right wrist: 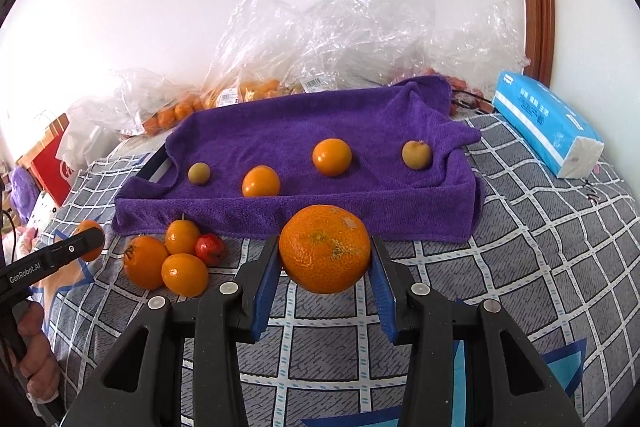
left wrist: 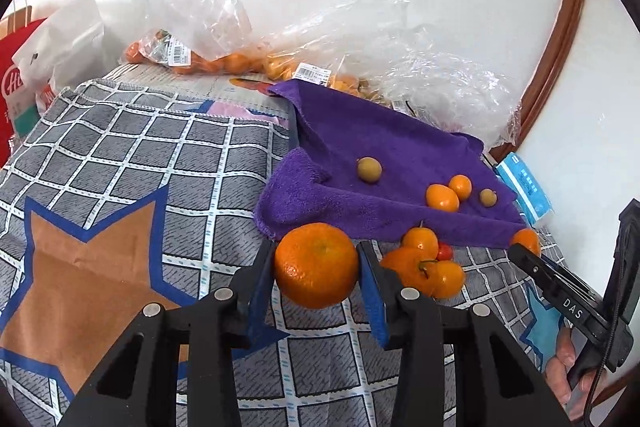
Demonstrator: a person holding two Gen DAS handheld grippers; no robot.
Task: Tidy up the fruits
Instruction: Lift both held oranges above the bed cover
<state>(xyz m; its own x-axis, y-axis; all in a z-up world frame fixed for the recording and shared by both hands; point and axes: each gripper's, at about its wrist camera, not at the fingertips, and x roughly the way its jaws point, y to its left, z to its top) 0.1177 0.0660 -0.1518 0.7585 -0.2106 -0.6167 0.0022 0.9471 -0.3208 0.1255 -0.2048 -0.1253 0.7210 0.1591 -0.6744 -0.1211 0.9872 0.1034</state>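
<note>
The left gripper (left wrist: pixel 316 267) is clamped on a mandarin (left wrist: pixel 316 265), its blue pads pressed against both sides, just above the grey checked bedspread (left wrist: pixel 180 155). The right gripper (right wrist: pixel 325 259) grips a second mandarin (right wrist: pixel 325 249) the same way.

In the right wrist view, straight ahead at 12 o'clock lies a tray draped in a purple towel (right wrist: pixel 320 115); on it sit two small oranges (right wrist: pixel 332 157) and two brownish-green fruits (right wrist: pixel 417 155). The towel's raised front edge stands between the held mandarin and those fruits.

At 9 o'clock a loose cluster of oranges (right wrist: pixel 168 263) with one small red fruit (right wrist: pixel 210 247) rests on the bedspread in front of the towel. Crumpled clear bags of fruit (right wrist: pixel 248 91) line the wall behind. A blue tissue pack (right wrist: pixel 548 131) lies at 2 o'clock.
</note>
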